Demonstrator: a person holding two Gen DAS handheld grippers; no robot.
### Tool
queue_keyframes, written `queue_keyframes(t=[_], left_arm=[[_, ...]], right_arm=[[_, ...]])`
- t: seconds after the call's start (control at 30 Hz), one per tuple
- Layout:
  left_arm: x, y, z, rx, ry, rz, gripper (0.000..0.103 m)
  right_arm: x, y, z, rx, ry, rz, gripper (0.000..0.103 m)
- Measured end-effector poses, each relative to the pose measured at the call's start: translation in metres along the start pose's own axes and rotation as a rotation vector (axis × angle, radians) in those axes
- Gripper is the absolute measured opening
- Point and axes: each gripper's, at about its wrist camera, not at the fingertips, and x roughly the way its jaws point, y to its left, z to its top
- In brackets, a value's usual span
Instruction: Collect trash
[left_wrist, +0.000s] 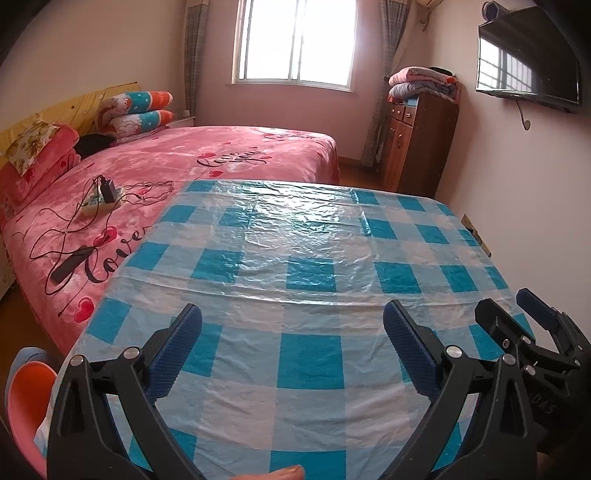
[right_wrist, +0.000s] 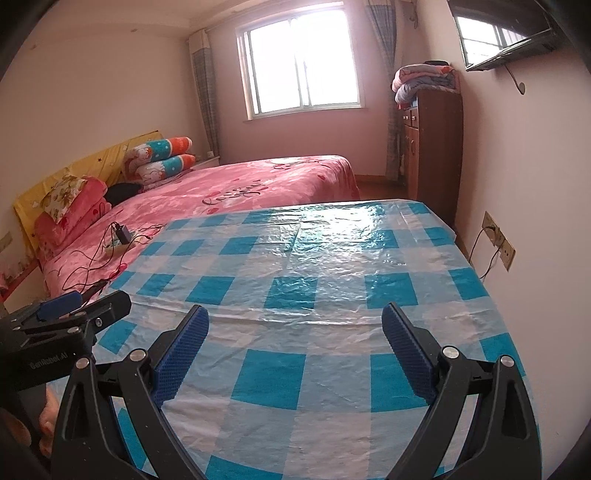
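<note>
Blue-checked tablecloth (left_wrist: 310, 354) lies under both wide-apart grippers, left gripper (left_wrist: 291, 321) and right gripper (right_wrist: 295, 325)

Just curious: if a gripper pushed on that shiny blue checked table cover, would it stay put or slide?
The table cover looks like thin plastic film, already wrinkled, so it would probably bunch up. Its glossy sheen suggests it is slippery. Nothing visible weighs it down, so it may slide.

Setting: home bedroom. Evidence: double bed (left_wrist: 192, 162) with pink "love" cover, stacked pillows (left_wrist: 142, 110) at the headboard, curtained window (left_wrist: 295, 40), wooden cabinet (left_wrist: 417, 144) topped with folded blankets (left_wrist: 421, 83), wall-mounted TV (left_wrist: 528, 62). Desk (left_wrist: 295, 258) under blue-checked plastic cloth beside the bed.
</note>
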Motion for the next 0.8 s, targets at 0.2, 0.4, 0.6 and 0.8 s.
queue_keyframes(t=[0.2, 0.4, 0.6, 0.8], left_arm=[[0.006, -0.005, 0.0, 0.008, 0.005, 0.0, 0.099], [0.011, -0.005, -0.001, 0.0, -0.012, 0.0, 0.099], [0.044, -0.01, -0.003, 0.01, 0.098, -0.001, 0.099], [0.077, -0.016, -0.007, 0.007, 0.196, 0.019, 0.099]], right_arm=[[0.003, -0.004, 0.0, 0.002, 0.006, -0.003, 0.094], [0.012, -0.009, 0.0, 0.013, 0.035, -0.001, 0.094], [0.037, -0.018, -0.001, 0.041, 0.141, -0.01, 0.095], [0.066, -0.035, -0.007, 0.081, 0.278, -0.06, 0.095]])
